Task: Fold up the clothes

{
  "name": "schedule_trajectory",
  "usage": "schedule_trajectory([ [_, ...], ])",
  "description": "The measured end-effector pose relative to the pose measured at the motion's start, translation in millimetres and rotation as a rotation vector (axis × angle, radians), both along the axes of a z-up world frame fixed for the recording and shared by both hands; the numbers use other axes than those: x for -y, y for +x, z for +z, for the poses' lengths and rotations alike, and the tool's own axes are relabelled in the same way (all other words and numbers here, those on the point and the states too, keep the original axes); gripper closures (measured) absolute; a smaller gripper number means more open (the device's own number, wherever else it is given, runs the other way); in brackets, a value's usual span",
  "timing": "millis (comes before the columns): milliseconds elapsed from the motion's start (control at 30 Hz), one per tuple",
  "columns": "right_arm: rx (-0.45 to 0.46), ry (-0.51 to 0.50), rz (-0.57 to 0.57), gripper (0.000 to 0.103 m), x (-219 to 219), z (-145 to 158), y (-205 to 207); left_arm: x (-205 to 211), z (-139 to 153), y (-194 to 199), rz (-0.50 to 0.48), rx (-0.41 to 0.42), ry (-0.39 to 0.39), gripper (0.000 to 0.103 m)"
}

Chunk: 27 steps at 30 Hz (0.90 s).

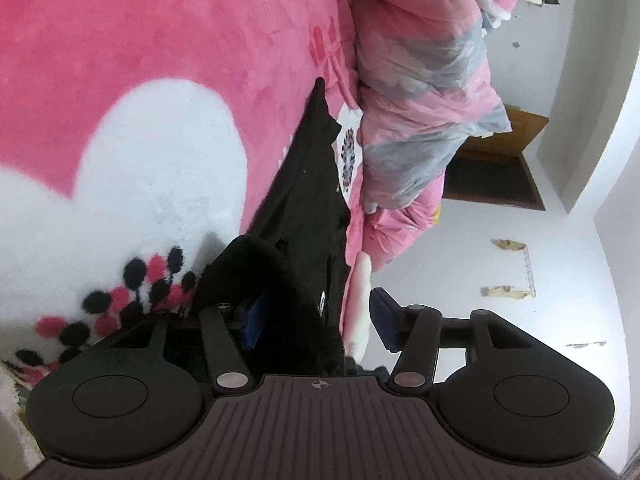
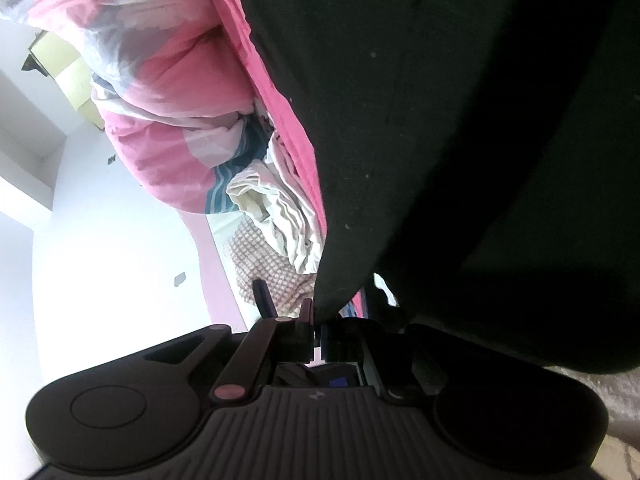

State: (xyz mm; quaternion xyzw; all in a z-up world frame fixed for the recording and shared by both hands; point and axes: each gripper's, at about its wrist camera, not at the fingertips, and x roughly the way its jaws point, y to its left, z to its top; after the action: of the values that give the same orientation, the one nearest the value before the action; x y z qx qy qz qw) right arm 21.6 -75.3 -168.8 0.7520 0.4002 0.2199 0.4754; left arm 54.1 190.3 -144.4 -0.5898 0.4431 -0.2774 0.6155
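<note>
- On the pink blanket (image 1: pixel 160 40): black garment (image 1: pixel 316 184), lying beside the pink quilt (image 1: pixel 420 92).
- Left gripper (image 1: pixel 316 316): jaws spread, a garment fold loose between them, hiding the left pad.
- Right gripper (image 2: pixel 316 332): jaws pressed together, pinching the garment edge; cloth fills that view.
- Wooden door (image 1: pixel 500 160): behind the quilt.

The black garment (image 1: pixel 316 176) is matt cloth with a fuzzy, fleecy cuff. Under it the pink and white blanket (image 1: pixel 152 92) looks plush and soft. The quilt (image 1: pixel 416 92) beside it is smooth, thin cotton, faintly sheened. Both claws, left claw (image 1: pixel 318 316) and right claw (image 2: pixel 316 338), are matt black plastic with dull metal pins; the wall (image 1: pixel 520 240) is painted, chipped.
</note>
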Motion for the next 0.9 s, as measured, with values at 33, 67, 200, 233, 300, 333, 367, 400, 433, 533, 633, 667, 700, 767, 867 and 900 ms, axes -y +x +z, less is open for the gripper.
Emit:
schedule_trajectory([
  [33,0.0,-0.005,0.008,0.101,0.2,0.2,0.0,0.7,0.0,0.8,0.0,-0.001,0.004,0.053],
  [67,0.0,-0.016,0.016,0.1,0.9,0.7,0.1,1.4,-0.1,1.2,0.0,-0.003,0.01,0.057],
  [200,0.029,-0.076,0.064,0.098,7.6,6.5,1.1,4.3,1.6,0.1,-0.001,0.007,0.062,0.065],
  [233,0.04,-0.09,0.074,0.097,10.4,8.3,0.6,5.1,2.4,-0.4,-0.002,0.012,0.078,0.07],
  [300,0.055,-0.12,0.083,0.089,19.7,11.9,-3.1,6.5,3.5,-1.8,-0.003,0.022,0.107,0.074],
  [333,0.06,-0.137,0.086,0.084,26.8,13.9,-6.7,7.2,4.2,-2.6,-0.004,0.028,0.122,0.077],
  [367,0.064,-0.152,0.083,0.08,34.5,15.6,-11.1,7.8,5.0,-3.5,-0.004,0.034,0.137,0.078],
  [400,0.073,-0.165,0.073,0.079,44.4,17.5,-18.2,8.1,5.7,-4.6,-0.004,0.041,0.151,0.078],
  [433,0.083,-0.178,0.063,0.078,54.5,19.4,-25.6,8.3,6.2,-5.7,-0.004,0.047,0.164,0.079],
  [533,0.125,-0.208,0.001,0.075,95.9,25.1,-52.7,9.7,7.3,-9.1,-0.01,0.061,0.209,0.08],
  [633,0.177,-0.27,-0.098,0.07,144.1,35.2,-86.1,11.9,9.1,-11.3,-0.01,0.068,0.243,0.08],
  [667,0.194,-0.305,-0.138,0.069,162.4,40.1,-99.1,12.8,10.0,-11.9,-0.008,0.071,0.254,0.08],
  [700,0.206,-0.353,-0.182,0.069,182.6,46.1,-111.7,13.8,10.9,-12.4,-0.006,0.073,0.265,0.08],
  [767,0.198,-0.462,-0.296,0.067,225.1,58.3,-140.5,15.9,12.7,-13.5,-0.003,0.079,0.286,0.08],
  [867,0.145,-0.585,-0.459,0.066,278.4,70.7,-178.3,18.3,14.5,-14.8,0.002,0.084,0.31,0.08],
  [900,0.123,-0.608,-0.496,0.066,292.2,72.5,-187.5,19.0,15.2,-14.7,0.004,0.083,0.315,0.08],
])
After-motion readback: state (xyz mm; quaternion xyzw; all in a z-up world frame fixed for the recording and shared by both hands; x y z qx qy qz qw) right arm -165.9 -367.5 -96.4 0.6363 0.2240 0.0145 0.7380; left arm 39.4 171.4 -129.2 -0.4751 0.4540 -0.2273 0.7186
